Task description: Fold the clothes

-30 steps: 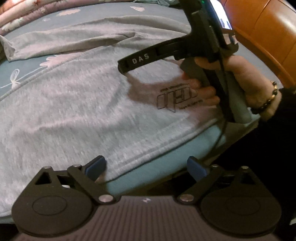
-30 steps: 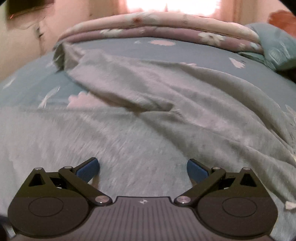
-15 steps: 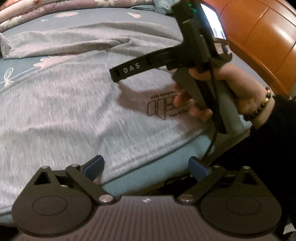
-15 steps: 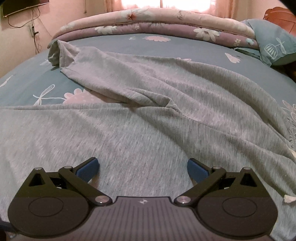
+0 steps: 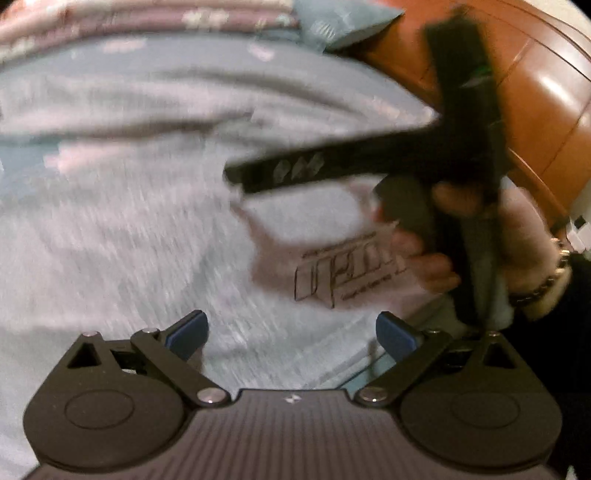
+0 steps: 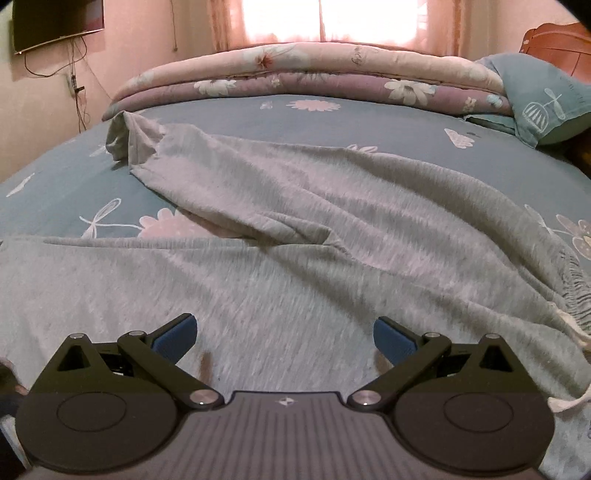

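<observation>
Grey sweatpants lie spread on the blue flowered sheet, one leg running to the far left. Their waistband drawstring shows at the right edge. In the blurred left wrist view the same grey fabric carries a dark printed logo. My left gripper is open just above the cloth near the bed's edge, holding nothing. My right gripper is also open over the pants with nothing between its fingers. From the left wrist it appears as a black tool in a person's hand above the logo.
A folded flowered quilt lies across the far side of the bed, with a blue pillow at the right. A wooden headboard stands behind the hand. A dark screen hangs on the left wall.
The left wrist view has swung further over the pants and is motion-blurred. The right gripper has tilted up, showing more quilt and window. Both stay open.
</observation>
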Motion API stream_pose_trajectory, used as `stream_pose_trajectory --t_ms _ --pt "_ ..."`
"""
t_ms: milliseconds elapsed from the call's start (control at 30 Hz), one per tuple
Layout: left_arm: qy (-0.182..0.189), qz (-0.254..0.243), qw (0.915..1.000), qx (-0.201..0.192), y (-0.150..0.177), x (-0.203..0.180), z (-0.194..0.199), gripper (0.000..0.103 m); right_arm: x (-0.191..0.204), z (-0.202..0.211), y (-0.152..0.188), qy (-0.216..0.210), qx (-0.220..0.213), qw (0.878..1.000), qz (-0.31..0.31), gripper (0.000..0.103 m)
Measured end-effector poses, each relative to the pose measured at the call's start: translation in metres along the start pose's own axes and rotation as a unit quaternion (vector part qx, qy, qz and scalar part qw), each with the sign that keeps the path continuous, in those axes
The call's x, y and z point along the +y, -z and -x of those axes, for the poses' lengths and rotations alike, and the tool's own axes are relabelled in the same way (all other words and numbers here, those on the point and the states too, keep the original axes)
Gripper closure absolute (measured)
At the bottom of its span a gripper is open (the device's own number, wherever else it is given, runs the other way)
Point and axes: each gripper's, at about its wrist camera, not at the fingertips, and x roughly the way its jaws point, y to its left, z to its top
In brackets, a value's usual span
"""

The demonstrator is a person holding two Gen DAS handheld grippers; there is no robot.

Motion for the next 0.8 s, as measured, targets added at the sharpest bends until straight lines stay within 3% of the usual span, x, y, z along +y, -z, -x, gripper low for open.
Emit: stream_pose_trajectory --t_ms 100,267,433,500,600,700,800 --pt "0.007 0.010 0.9999 -0.006 0.001 0.005 0.004 0.004 -0.003 0.004 -0.002 0.011 -0.005 1.000 0.001 0.000" --pt "-0.026 -0.006 0.9989 -0.039 0.001 0.011 0.031 0.004 -0.014 0.017 -0.005 0.017 -0.020 1.000 -0.009 0.000" --pt "-0.027 0.044 0.9985 -0.015 0.009 0.039 0.019 0.004 -0.019 0.019 -0.005 0.002 -0.010 1.000 -0.020 0.000" --pt "-0.023 0.048 0.9979 -0.036 0.010 0.043 0.019 0.003 -0.018 0.016 -0.004 0.007 0.000 1.000 -0.017 0.000" --pt "-0.023 0.069 0.9967 -0.036 0.003 0.039 0.021 0.004 -0.017 0.012 -0.004 0.020 0.009 1.000 -0.015 0.000" --pt "0.020 0.036 0.9985 -0.036 0.001 0.018 0.023 0.004 -0.023 0.016 -0.005 0.017 0.005 0.999 -0.027 0.000" --pt "0.027 -0.015 0.9990 -0.033 -0.001 -0.009 0.012 0.004 -0.030 0.024 -0.007 0.006 -0.007 0.999 -0.040 0.000"
